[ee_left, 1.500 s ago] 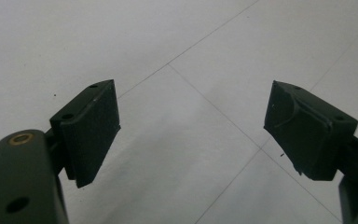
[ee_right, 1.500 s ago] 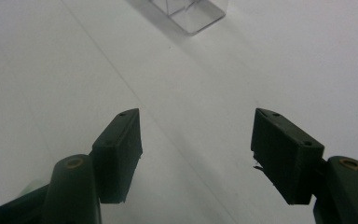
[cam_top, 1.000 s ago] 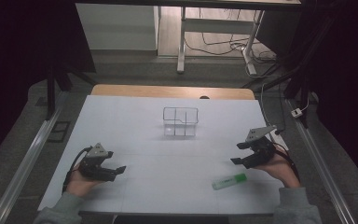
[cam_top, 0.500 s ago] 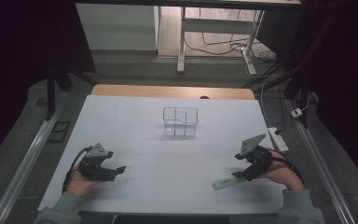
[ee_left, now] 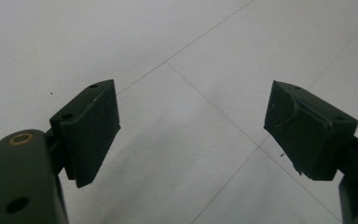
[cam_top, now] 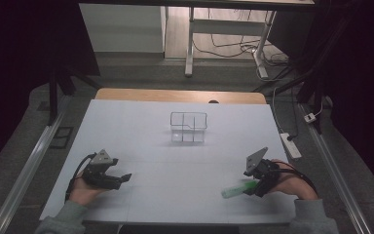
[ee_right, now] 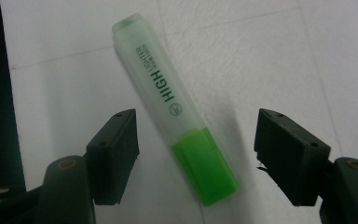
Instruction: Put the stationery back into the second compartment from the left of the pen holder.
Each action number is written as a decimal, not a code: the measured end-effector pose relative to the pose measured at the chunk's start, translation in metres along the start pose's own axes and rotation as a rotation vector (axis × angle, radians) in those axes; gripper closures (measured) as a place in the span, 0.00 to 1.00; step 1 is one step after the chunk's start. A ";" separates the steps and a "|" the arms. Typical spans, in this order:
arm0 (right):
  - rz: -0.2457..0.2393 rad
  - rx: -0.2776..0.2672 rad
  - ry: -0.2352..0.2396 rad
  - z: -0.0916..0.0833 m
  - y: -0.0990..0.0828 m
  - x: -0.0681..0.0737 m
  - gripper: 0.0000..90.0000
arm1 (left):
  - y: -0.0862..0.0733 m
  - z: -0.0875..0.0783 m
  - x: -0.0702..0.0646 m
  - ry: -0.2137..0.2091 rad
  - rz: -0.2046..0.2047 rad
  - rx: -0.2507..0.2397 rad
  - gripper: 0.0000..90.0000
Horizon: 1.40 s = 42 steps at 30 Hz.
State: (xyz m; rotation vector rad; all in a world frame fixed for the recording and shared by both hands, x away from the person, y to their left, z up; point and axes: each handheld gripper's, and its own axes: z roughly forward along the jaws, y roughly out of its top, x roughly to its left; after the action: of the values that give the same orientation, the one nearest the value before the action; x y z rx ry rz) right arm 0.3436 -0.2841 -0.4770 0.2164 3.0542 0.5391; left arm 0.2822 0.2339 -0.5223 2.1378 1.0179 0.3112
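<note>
White sheeting covers the bench [cam_top: 141, 126], with a clear divided box [cam_top: 189, 127] standing well beyond both tools. Between the right tool's [ee_right: 196, 140] spread jaws lies a green highlighter [ee_right: 172, 107], printed "HIGH LIGHTER", untouched by either pad. That hand [cam_top: 292, 183] tilts low over it. The left tool [ee_left: 191, 126] gapes, nothing between its jaws.

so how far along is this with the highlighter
Early. Nothing looks done yet: the green highlighter lies flat on the white table, and the clear organizer looks empty. In hand: the right claw is open, straddling the highlighter without pressing on it. Left: closing, lifting, presumably placing. The left claw rests open.
</note>
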 end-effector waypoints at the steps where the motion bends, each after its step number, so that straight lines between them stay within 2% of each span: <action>1: -0.010 0.002 0.003 0.002 0.000 0.000 0.34 | 0.000 0.000 0.000 0.000 0.000 0.001 0.20; 2: -0.002 0.017 0.004 0.002 0.000 0.001 0.35 | 0.000 0.000 0.000 0.000 0.000 0.000 0.20; 4: -0.021 0.026 0.005 0.005 0.000 0.002 0.36 | 0.000 0.000 0.000 0.000 0.002 0.000 0.20; 8: -0.029 0.057 0.005 0.008 0.001 0.004 0.41 | 0.000 0.000 0.000 0.000 0.002 0.002 0.20; 9: -0.051 0.055 0.004 0.009 0.001 0.003 0.42 | 0.000 0.000 0.000 0.001 0.000 0.002 0.20; 12: -0.047 0.065 -0.004 0.011 0.002 0.005 0.47 | 0.000 0.000 0.000 0.000 0.002 0.000 0.20; 14: -0.068 0.071 -0.005 0.012 0.002 0.004 0.52 | 0.000 0.000 0.000 0.000 0.002 0.001 0.20; 16: -0.071 0.089 -0.015 0.015 0.002 0.004 0.56 | 0.000 0.000 0.000 0.000 0.003 0.001 0.20; 17: -0.057 0.100 -0.004 0.015 0.002 0.005 0.57 | 0.000 0.000 0.000 0.000 0.004 0.002 0.20; 18: -0.084 0.091 0.002 0.016 0.003 0.003 0.58 | 0.000 0.000 0.000 0.001 0.004 0.001 0.20; 21: -0.099 0.121 0.009 0.015 0.006 0.005 0.63 | 0.000 0.000 0.000 0.001 0.007 0.002 0.20; 22: -0.122 0.124 0.013 0.016 0.007 0.005 0.65 | 0.000 0.000 0.000 0.001 0.007 0.002 0.20; 23: -0.114 0.139 0.017 0.016 0.008 0.006 0.67 | 0.000 0.000 0.000 0.001 0.009 0.003 0.20; 24: -0.142 0.133 0.018 0.017 0.009 0.006 0.70 | 0.000 0.000 0.000 0.000 0.010 0.003 0.20; 25: -0.127 0.154 0.022 0.016 0.010 0.008 0.72 | 0.000 0.000 -0.001 0.000 0.013 0.004 0.20; 27: -0.164 0.142 0.023 0.017 0.011 0.008 0.73 | 0.000 0.000 -0.001 0.000 0.016 0.007 0.20; 28: -0.151 0.153 0.023 0.016 0.011 0.009 0.74 | 0.000 0.000 -0.001 0.000 0.016 0.007 0.20; 31: -0.152 0.143 0.025 0.015 0.009 0.009 0.74 | 0.000 -0.001 -0.001 0.001 0.014 0.005 0.20; 32: -0.172 0.126 0.023 0.016 0.009 0.008 0.74 | 0.000 -0.001 0.000 0.003 0.014 0.006 0.20; 33: -0.143 0.140 0.023 0.014 0.008 0.010 0.74 | 0.000 -0.001 0.000 0.003 0.013 0.006 0.20; 34: -0.165 0.119 0.021 0.014 0.008 0.008 0.74 | 0.000 -0.001 0.000 0.003 0.012 0.005 0.20; 37: -0.138 0.062 0.013 0.008 0.008 0.007 0.74 | 0.000 0.000 0.000 0.003 0.010 0.004 0.20; 42: -0.079 -0.056 -0.052 -0.004 0.012 0.002 0.74 | 0.000 0.000 0.000 0.004 0.015 0.007 0.20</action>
State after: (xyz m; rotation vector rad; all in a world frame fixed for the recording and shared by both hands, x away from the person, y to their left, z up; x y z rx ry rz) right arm 0.3431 -0.2736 -0.4691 0.1055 2.9774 0.6035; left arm 0.2818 0.2335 -0.5221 2.1527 1.0070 0.3196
